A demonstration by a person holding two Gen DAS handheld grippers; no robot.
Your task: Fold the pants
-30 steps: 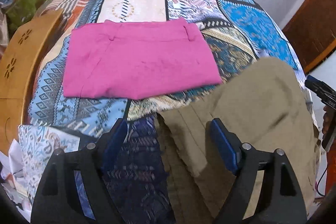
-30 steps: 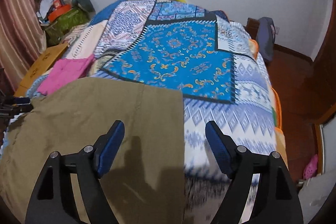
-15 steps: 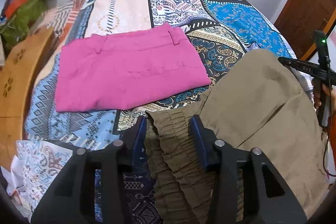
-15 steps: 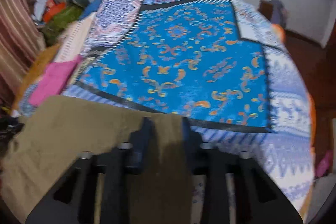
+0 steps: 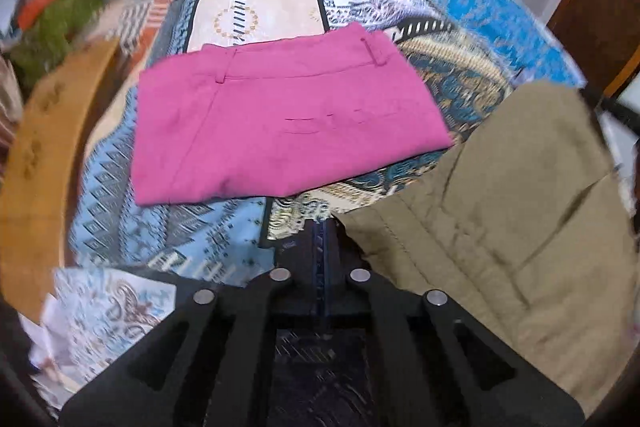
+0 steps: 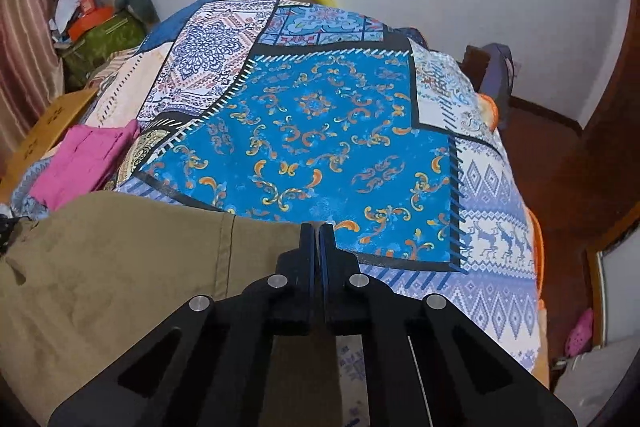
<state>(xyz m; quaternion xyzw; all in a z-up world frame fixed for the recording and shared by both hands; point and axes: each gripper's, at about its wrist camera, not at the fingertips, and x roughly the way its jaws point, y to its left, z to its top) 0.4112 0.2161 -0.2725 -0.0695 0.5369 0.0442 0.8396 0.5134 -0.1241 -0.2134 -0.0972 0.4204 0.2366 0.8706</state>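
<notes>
Olive-green pants (image 5: 500, 219) lie on the patterned bedspread, at the right in the left wrist view and at the lower left in the right wrist view (image 6: 120, 275). My left gripper (image 5: 323, 227) is shut at the near left corner of the pants; whether cloth sits between its fingers is not clear. My right gripper (image 6: 318, 231) is shut on the far right corner of the pants.
Folded pink pants (image 5: 280, 115) lie on the bed beyond the olive pair, also seen in the right wrist view (image 6: 84, 163). A wooden bed frame (image 5: 36, 163) runs along the left. Bags and clutter (image 6: 100, 23) sit by the wall. The floor (image 6: 560, 163) drops off at right.
Both grippers have gone from open to shut at the corners of the olive pants. The bunched waistband seen half a second ago now lies flatter to the right of the left gripper.
</notes>
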